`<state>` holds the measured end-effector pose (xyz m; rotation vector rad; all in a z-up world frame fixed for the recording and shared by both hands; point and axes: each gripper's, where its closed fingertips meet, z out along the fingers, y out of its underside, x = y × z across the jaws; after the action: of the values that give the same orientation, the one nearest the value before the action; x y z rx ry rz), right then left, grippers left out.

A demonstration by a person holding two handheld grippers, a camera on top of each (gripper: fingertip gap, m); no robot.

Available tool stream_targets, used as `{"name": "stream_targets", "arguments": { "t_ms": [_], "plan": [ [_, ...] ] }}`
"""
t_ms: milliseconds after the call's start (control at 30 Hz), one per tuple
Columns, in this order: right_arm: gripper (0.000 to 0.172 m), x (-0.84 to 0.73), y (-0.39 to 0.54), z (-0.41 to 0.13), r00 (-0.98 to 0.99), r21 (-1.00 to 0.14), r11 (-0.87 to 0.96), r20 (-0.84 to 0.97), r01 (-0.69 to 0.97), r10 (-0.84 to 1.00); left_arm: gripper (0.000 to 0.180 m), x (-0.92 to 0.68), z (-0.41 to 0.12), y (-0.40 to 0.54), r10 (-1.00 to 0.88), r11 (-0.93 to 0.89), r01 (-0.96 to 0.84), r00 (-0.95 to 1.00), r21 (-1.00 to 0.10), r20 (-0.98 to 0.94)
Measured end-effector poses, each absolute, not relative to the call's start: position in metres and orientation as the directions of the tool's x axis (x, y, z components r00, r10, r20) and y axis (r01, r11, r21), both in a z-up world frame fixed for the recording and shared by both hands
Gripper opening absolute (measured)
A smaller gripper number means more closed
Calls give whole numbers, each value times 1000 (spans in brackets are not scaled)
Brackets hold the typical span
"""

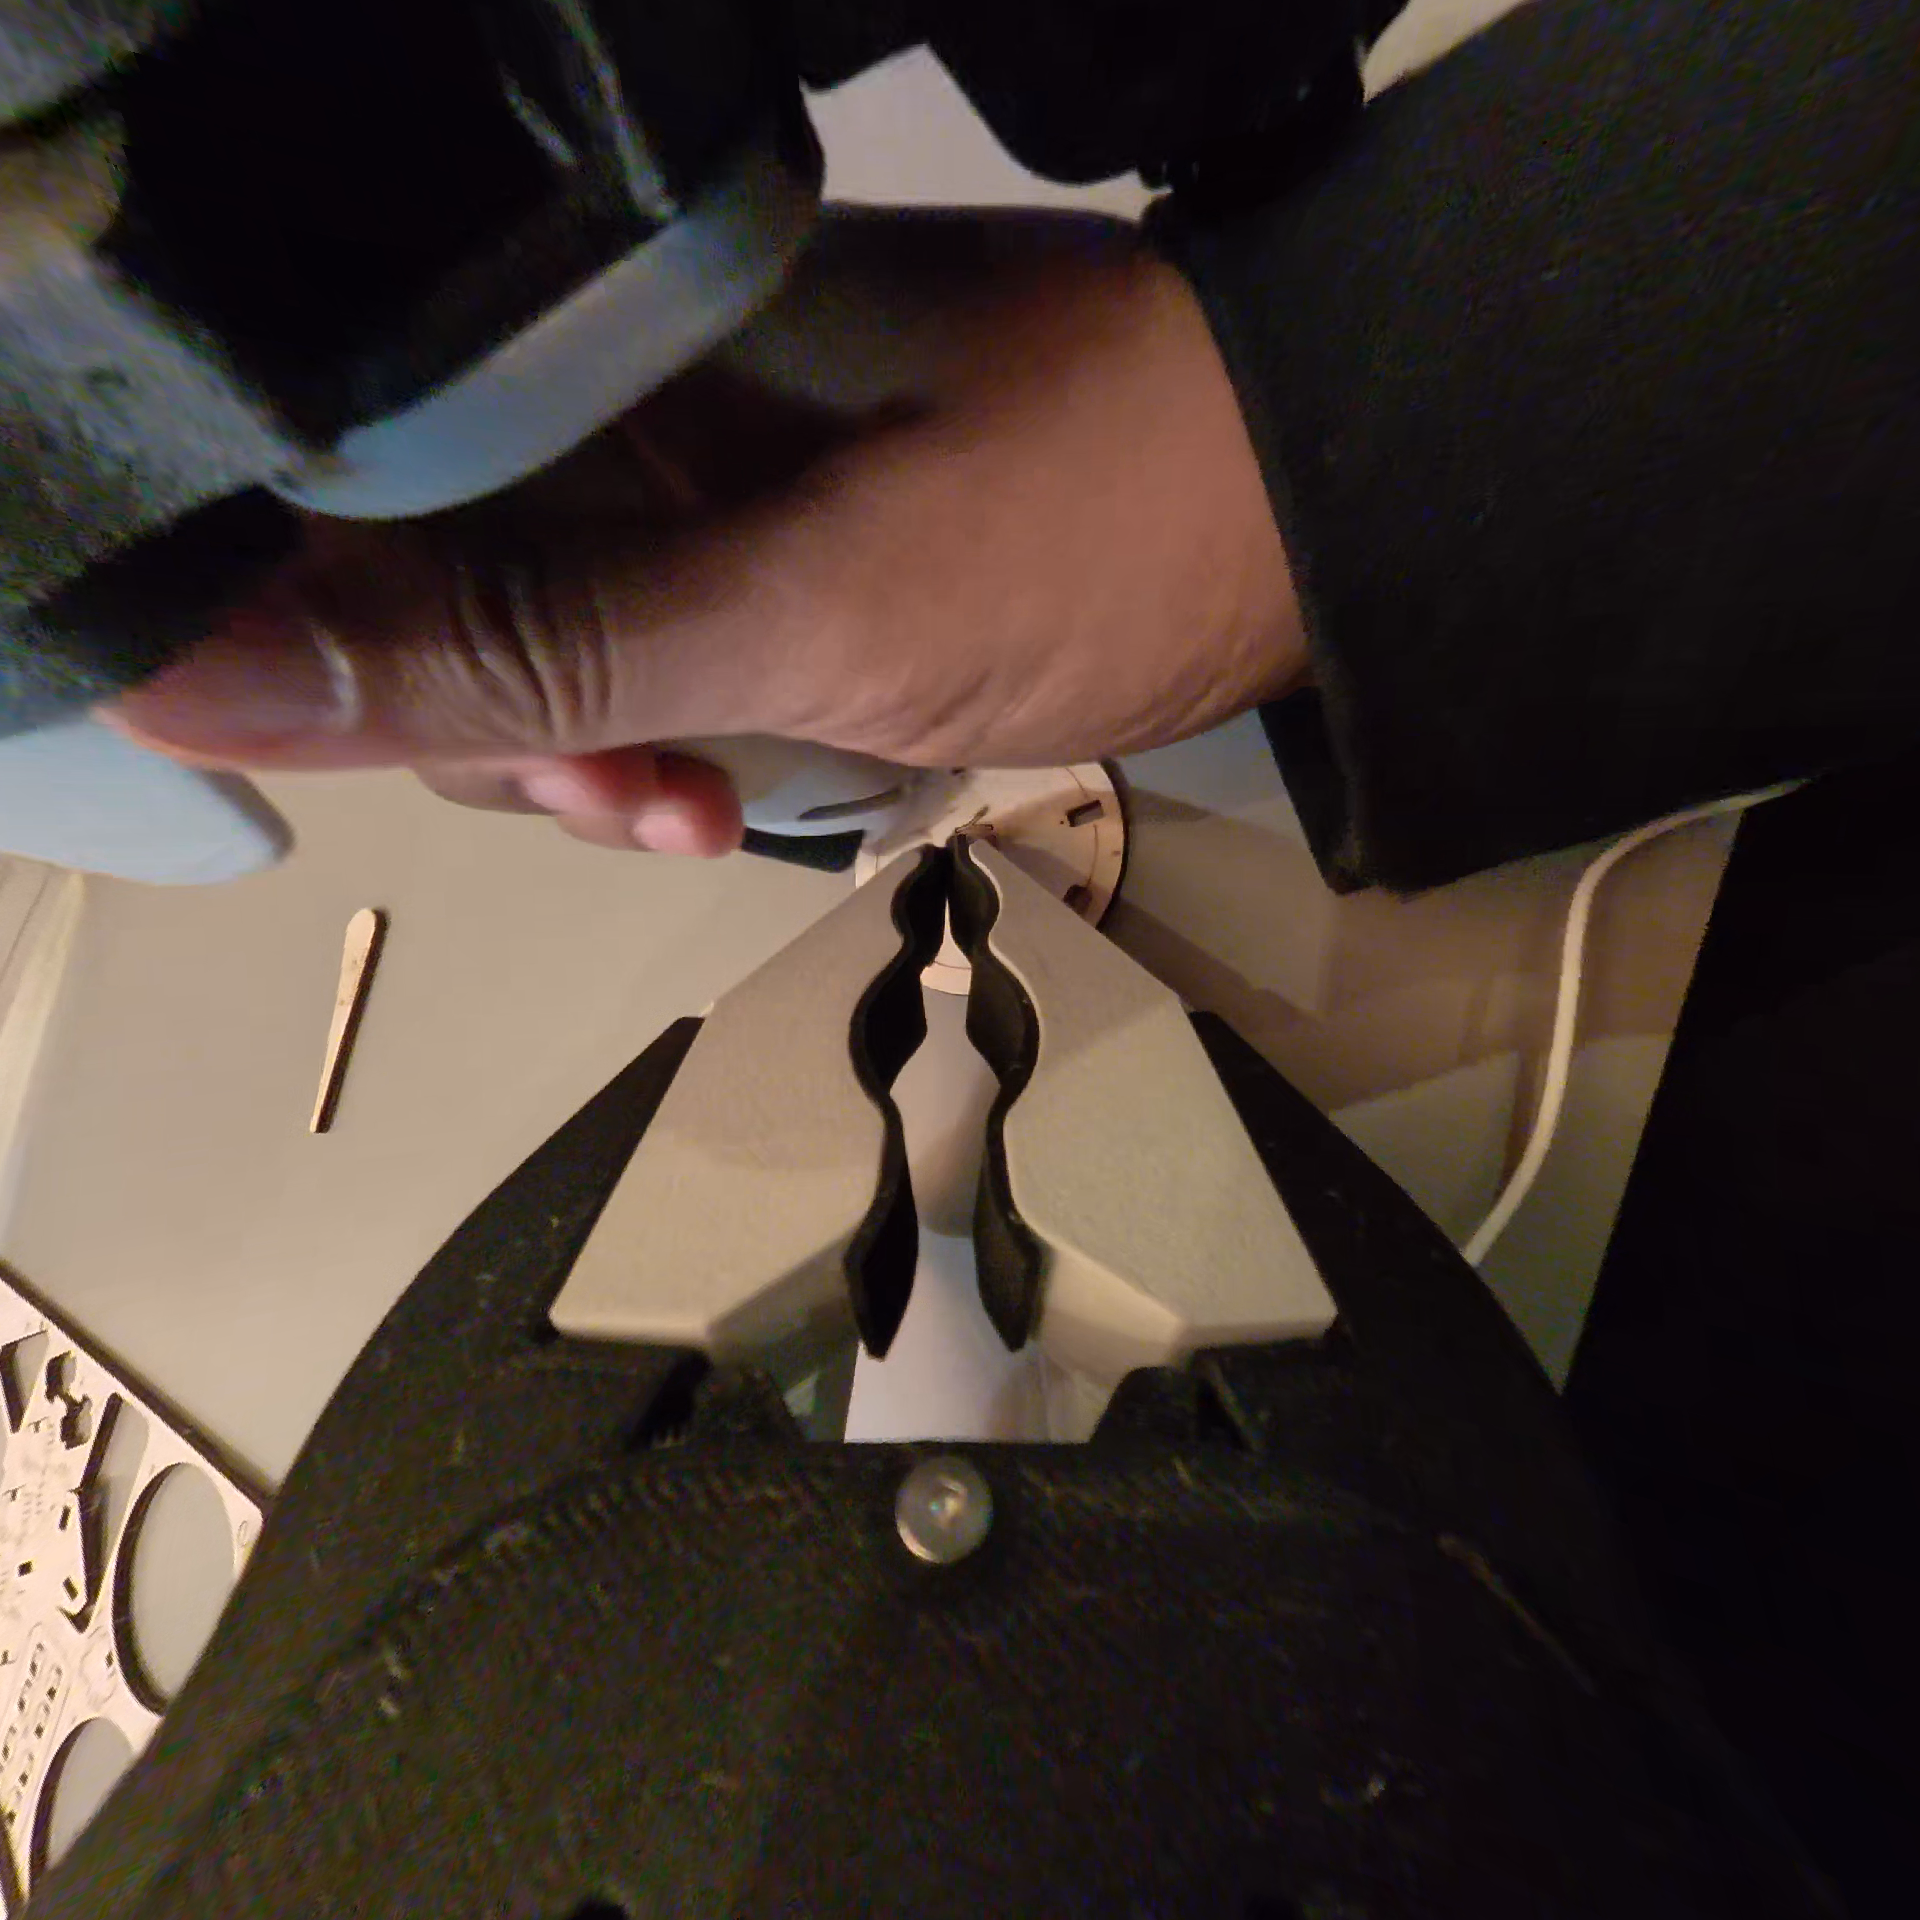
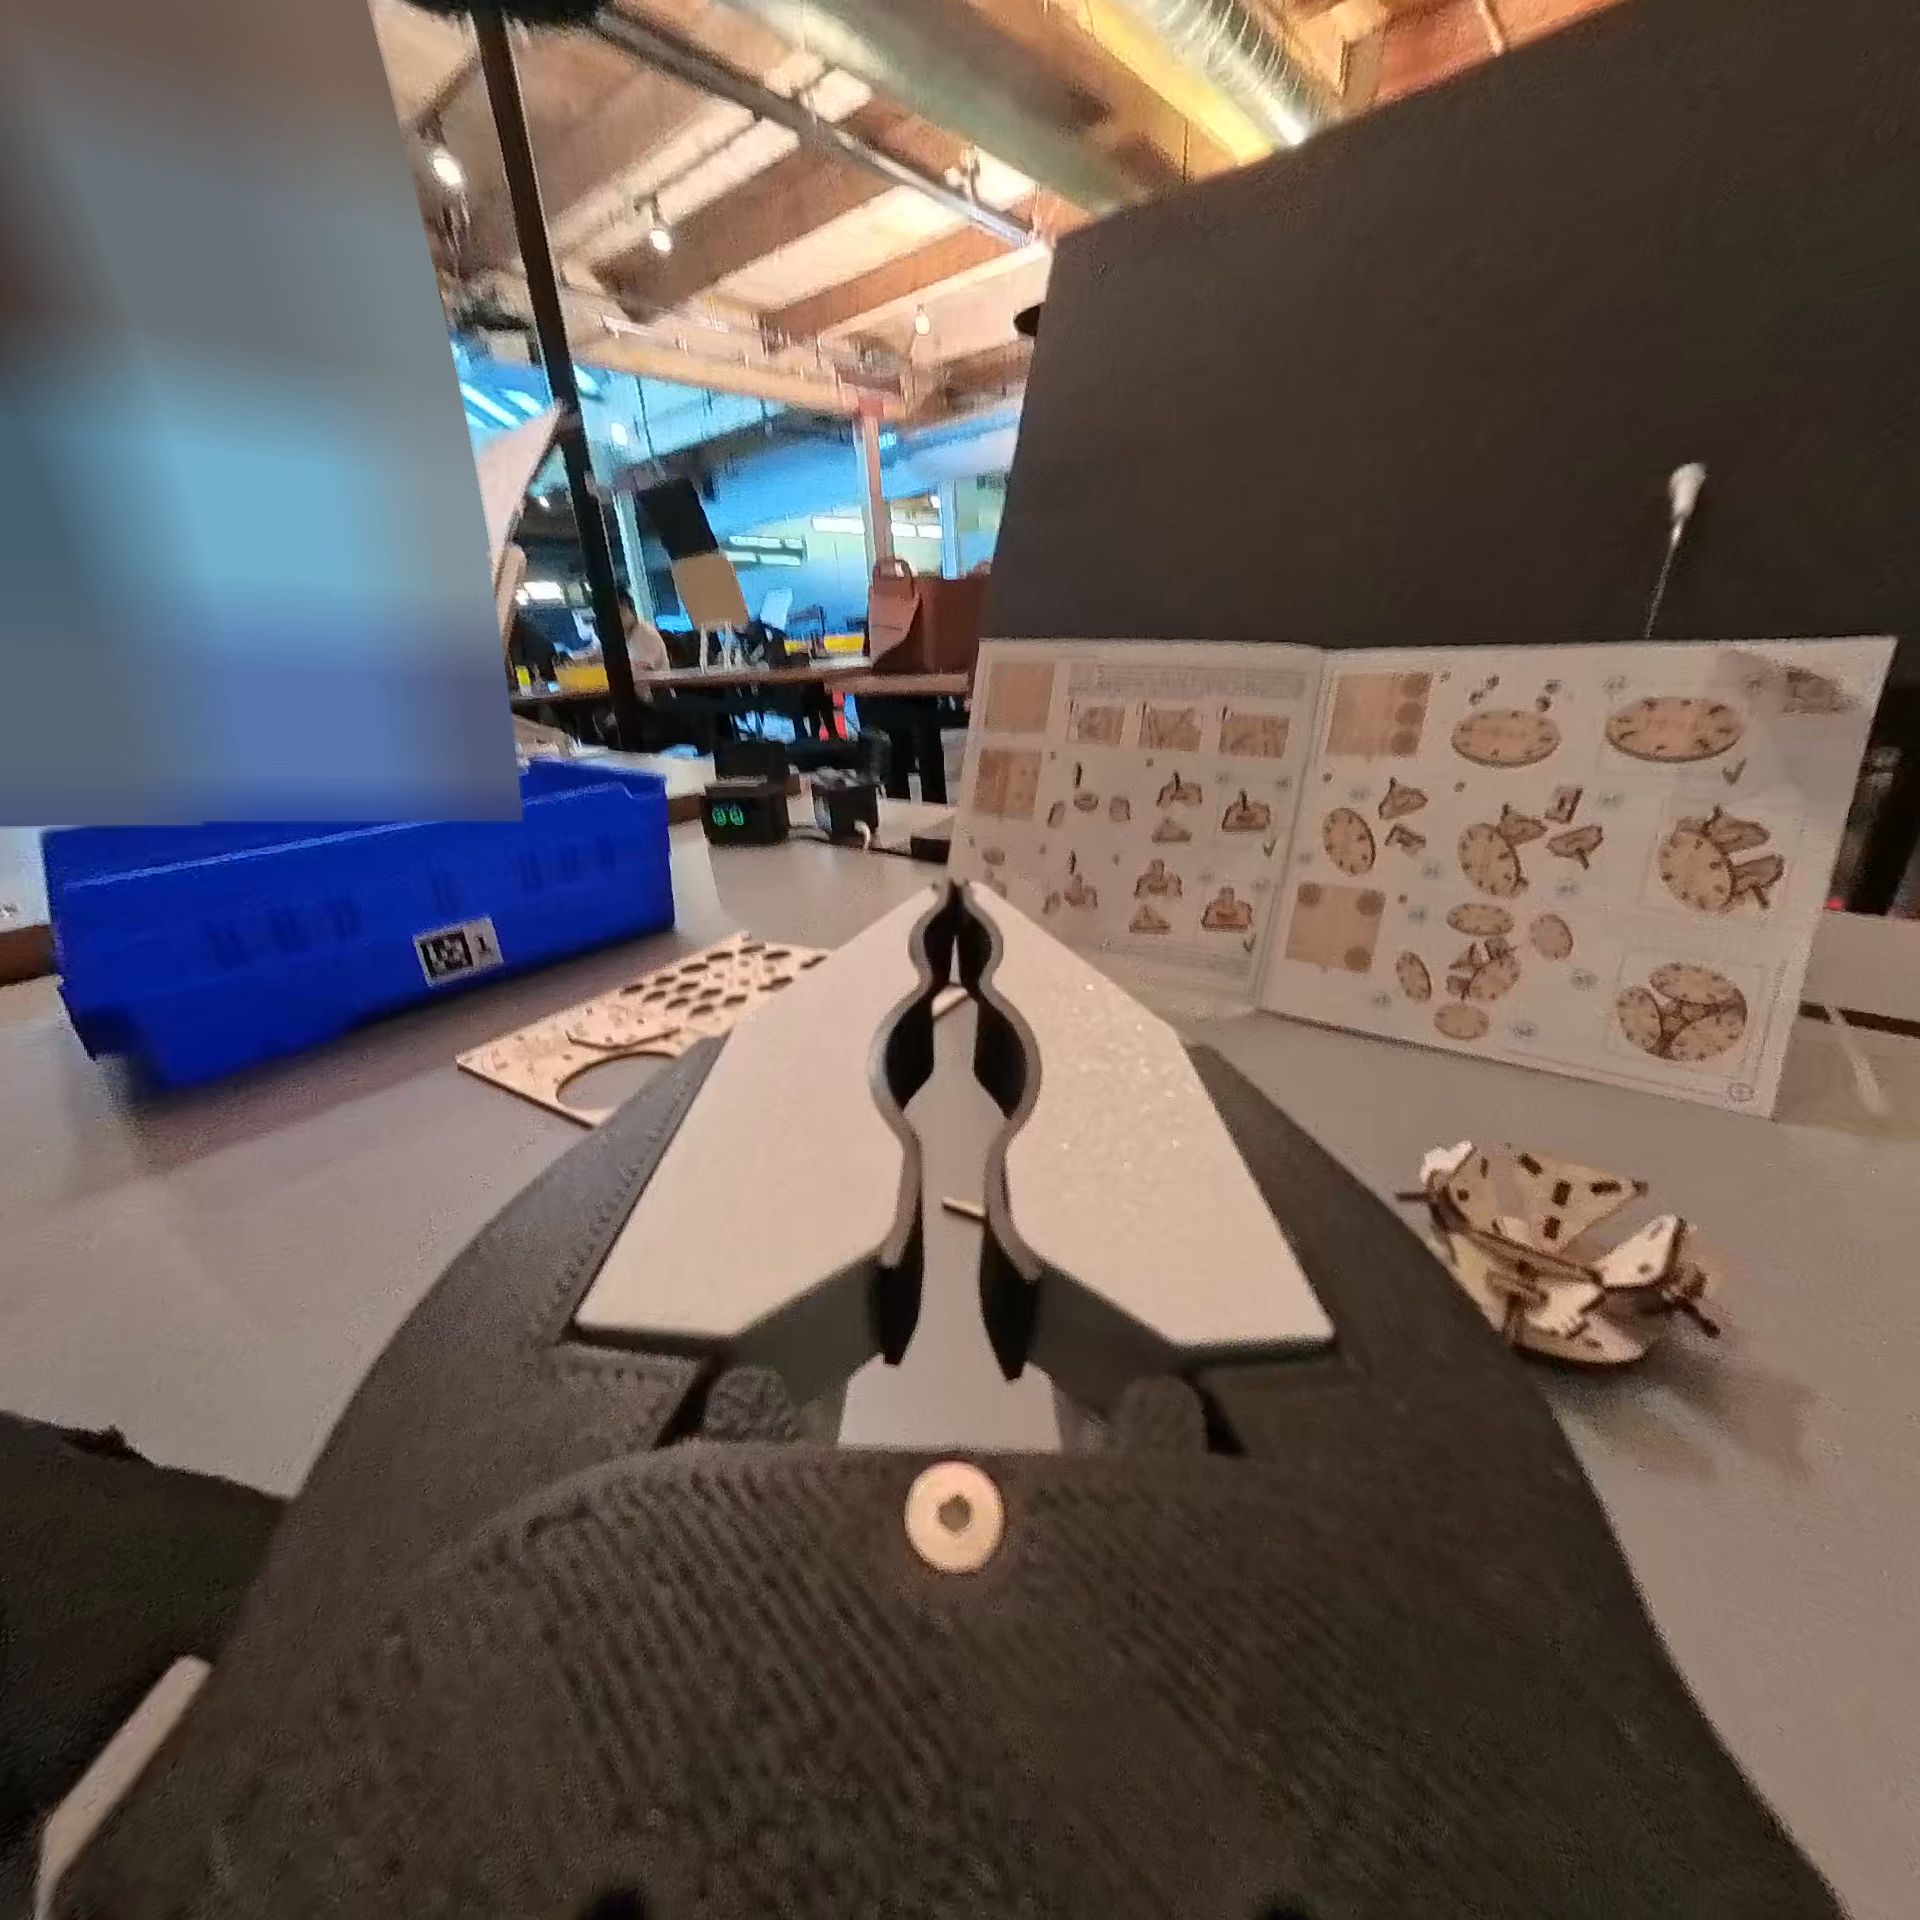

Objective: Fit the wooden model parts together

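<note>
Left tool (image 1: 951,847) is pinched shut, tips at a round wooden disc (image 1: 1081,831) beneath a hand (image 1: 831,582). Right tool (image 2: 956,891) is closed on nothing above the grey bench (image 2: 260,1226), a wooden assembly (image 2: 1558,1257) lying nearby.

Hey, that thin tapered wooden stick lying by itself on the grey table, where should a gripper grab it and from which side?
Probably across the wider rounded end of the wooden stick, coming straight down from above. It lies flat on the grey table with open surface on both long sides, so the fingers can straddle its width; the narrow tip offers less to pinch.
</note>
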<state>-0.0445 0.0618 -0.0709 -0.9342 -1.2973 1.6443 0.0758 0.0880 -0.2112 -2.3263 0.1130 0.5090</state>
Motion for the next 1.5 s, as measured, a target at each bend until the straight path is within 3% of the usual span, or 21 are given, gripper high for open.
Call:
{"name": "stream_targets", "arguments": {
  "t_ms": [167,300,467,600,733,867,1033,1133,1333,1500],
  "plan": [
    [0,-42,68,-49,-379,-966,-158,-71,-205,923,3,76,-211,88,67,-723,-227,917,-653,-393],
    [0,-44,62,-73,-395,-983,-124,-60,-138,917,2,76,-211,88,67,-722,-224,919,-654,-389],
    [0,-42,68,-48,-372,-971,-117,-31,-211,928,2,75,-211,88,67,-723,-230,915,-651,-398],
    [0,-45,59,-74,-393,-985,-74,-7,-154,920,2,75,-211,88,67,-723,-226,917,-653,-392],
    [0,-45,69,-51,-369,-974,-96,-13,-207,929,2,75,-211,88,67,-723,-231,914,-651,-399],
    [0,-47,62,-77,-397,-987,-86,-24,-139,918,2,75,-212,88,67,-723,-227,917,-653,-393],
    [0,-46,68,-56,-381,-977,-99,-20,-189,924,2,75,-211,88,67,-723,-233,913,-650,-402],
    [0,-49,63,-77,-404,-986,-111,-51,-127,913,2,75,-212,88,67,-723,-227,917,-652,-394],
    [0,-47,69,-57,-388,-979,-106,-31,-172,921,2,75,-212,88,67,-723,-233,913,-650,-402],
    [0,-43,58,-76,-436,-985,-140,-81,-105,896,2,75,-212,88,68,-723,-226,917,-653,-393]
  ]
}}
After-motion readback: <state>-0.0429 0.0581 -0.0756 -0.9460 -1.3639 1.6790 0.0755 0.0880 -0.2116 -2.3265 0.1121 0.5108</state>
